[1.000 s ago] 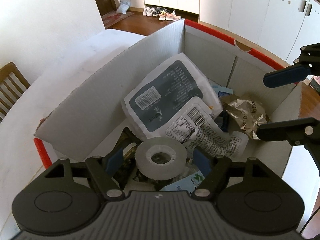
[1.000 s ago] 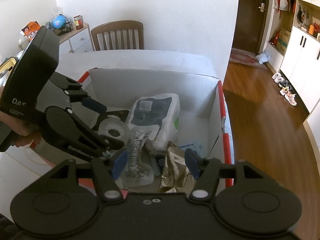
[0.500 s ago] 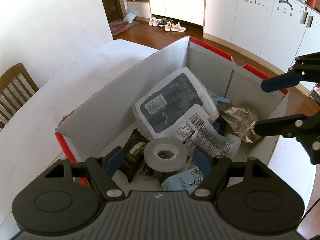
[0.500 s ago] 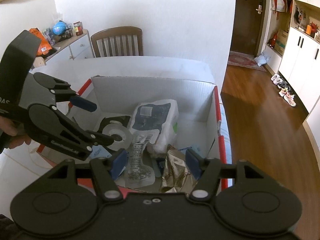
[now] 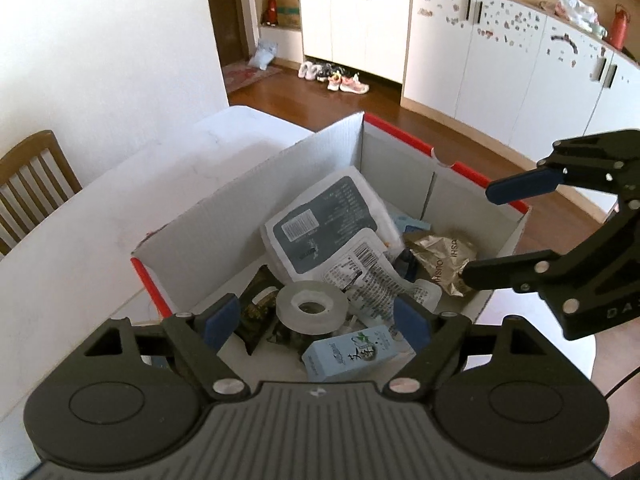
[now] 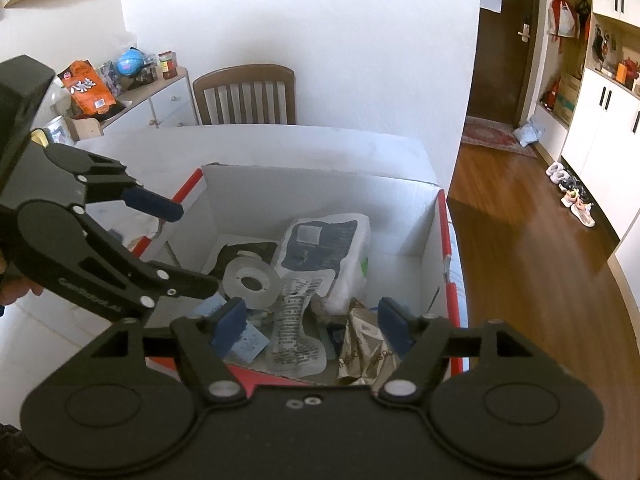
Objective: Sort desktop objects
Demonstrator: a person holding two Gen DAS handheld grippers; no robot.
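Inside the cardboard box, near its left wall: roll of clear tape, lying flat on dark wrappers, apart from both tools. Beside it, big white-and-grey pouch, crumpled gold bag, small blue carton. Above the box, left gripper with jaws just widened, gaping and empty; right gripper likewise just spread, holding nothing.

White walls, wooden floor, slatted wooden chair, white cabinets, dark door
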